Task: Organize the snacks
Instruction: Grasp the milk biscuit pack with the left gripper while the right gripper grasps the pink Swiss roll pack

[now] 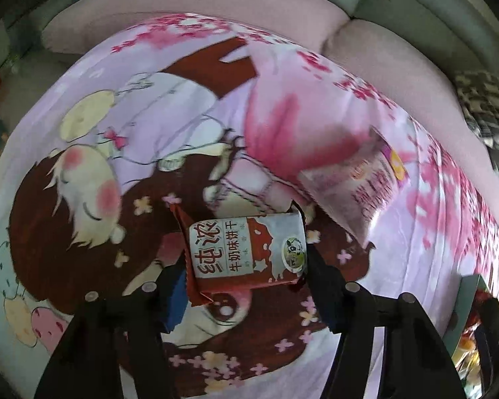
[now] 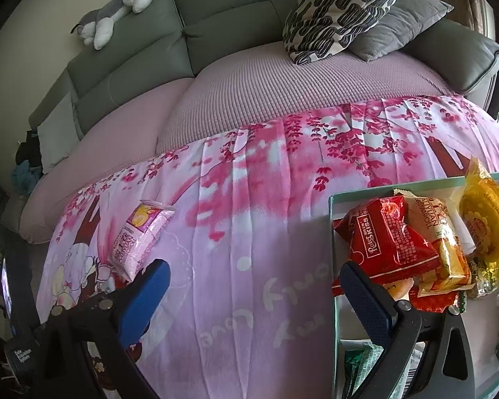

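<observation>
Left claw (image 1: pixel 249 286) pinches glossy rectangular biscuit packet (image 1: pixel 246 252); right claw (image 2: pixel 252 286) splayed.

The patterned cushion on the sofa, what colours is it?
The cushion is cream with black blotches, clearest in the right wrist view.

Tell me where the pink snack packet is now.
The pink snack packet lies on the floral blanket, left in the right wrist view, apart from the snack box.

We see the milk biscuit packet (image 1: pixel 246 252) between the left gripper's (image 1: pixel 246 286) fingers, above the blanket (image 1: pixel 149 133). Beyond it, to the right, a wafer packet (image 1: pixel 352 183) lies on the blanket. Right of the blanket, the tray (image 2: pixel 331 232) holds a Rulerkiss packet (image 2: pixel 382 242), an egg roll packet (image 2: pixel 445 246) and a cake packet (image 2: pixel 485 222).
</observation>
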`<state>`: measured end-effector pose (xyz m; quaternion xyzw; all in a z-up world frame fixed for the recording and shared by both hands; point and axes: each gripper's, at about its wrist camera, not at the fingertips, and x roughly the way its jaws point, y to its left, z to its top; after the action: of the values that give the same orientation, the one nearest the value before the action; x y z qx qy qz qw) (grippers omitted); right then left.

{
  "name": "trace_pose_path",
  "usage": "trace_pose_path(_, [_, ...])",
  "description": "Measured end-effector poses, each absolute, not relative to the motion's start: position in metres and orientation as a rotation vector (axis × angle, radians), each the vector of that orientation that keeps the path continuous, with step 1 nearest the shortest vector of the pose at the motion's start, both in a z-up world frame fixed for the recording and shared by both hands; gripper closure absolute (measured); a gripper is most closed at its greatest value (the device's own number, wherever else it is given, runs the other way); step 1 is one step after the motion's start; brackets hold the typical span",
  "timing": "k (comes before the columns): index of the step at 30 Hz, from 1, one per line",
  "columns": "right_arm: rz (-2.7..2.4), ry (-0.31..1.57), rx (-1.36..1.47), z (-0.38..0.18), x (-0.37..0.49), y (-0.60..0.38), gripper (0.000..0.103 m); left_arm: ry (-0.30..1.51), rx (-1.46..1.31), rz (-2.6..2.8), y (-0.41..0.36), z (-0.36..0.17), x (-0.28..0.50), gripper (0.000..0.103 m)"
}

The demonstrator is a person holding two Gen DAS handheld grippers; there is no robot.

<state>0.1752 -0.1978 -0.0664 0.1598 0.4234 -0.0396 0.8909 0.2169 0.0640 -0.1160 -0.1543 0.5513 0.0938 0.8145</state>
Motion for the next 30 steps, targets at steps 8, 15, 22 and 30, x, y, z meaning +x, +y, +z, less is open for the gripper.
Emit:
trace_pose_path(8, [-0.077,0.879,0.311,-0.066,0.174,-0.192,0.000,1.123,-0.429,0.238,0.086,-0.103,0.207,0.040])
trace_pose_path(15, [-0.047,0.864,0.276,-0.059,0.172,-0.180,0.000,1.084,-0.438,0.227,0.093,-0.091,0.202,0.040])
trace_pose_path(22, [-0.026,0.850,0.206,-0.055,0.173,-0.159,0.000,1.054,-0.444,0.226,0.099,-0.087,0.210,0.039])
trace_pose_path(30, [-0.017,0.885,0.117,-0.069,0.183,-0.127,0.000,1.027,-0.445,0.239,0.111,-0.082,0.210,0.039])
